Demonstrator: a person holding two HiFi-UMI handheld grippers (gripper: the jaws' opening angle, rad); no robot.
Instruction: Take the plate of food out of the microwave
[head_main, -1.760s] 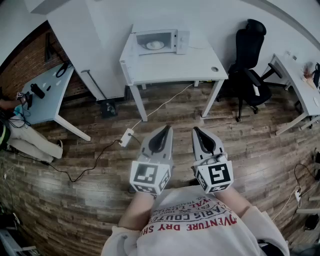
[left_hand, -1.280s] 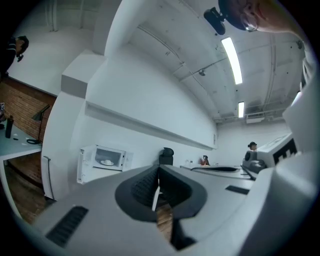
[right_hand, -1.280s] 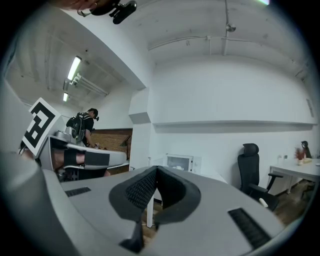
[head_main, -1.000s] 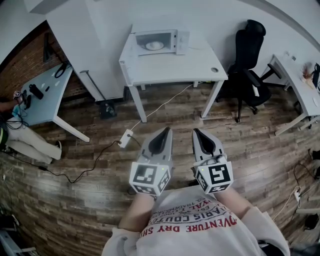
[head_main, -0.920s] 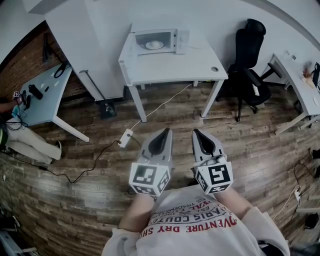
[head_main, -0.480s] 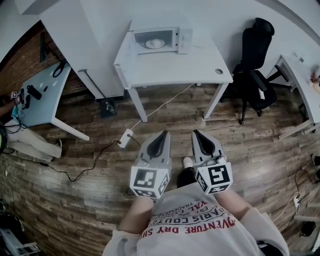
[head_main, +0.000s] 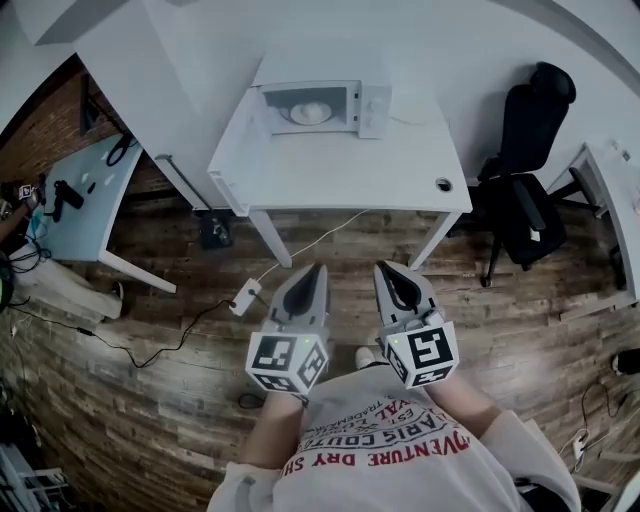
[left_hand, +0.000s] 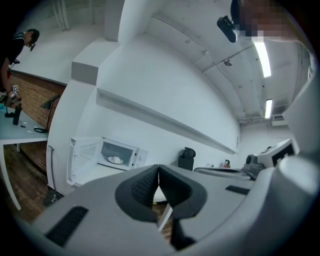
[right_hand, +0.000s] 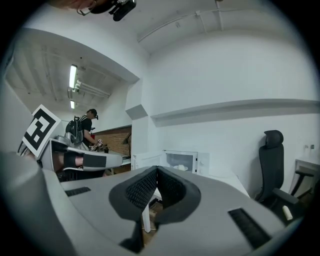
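Sitting in the open microwave (head_main: 372, 110) on the white table (head_main: 340, 170), the plate of food (head_main: 309, 112) is well apart from the left gripper (head_main: 312, 270) and right gripper (head_main: 386, 268). Both have their jaws pressed together and empty. If they arrive unopened, they would likely shove the plate.

Black chair (head_main: 527, 200) beside white table (head_main: 340, 172)

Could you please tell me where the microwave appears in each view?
Head view: microwave top centre, on the white table.
Left gripper view: microwave left of centre.
Right gripper view: microwave near centre.
Shared landmark: black office chair, to its right everywhere.
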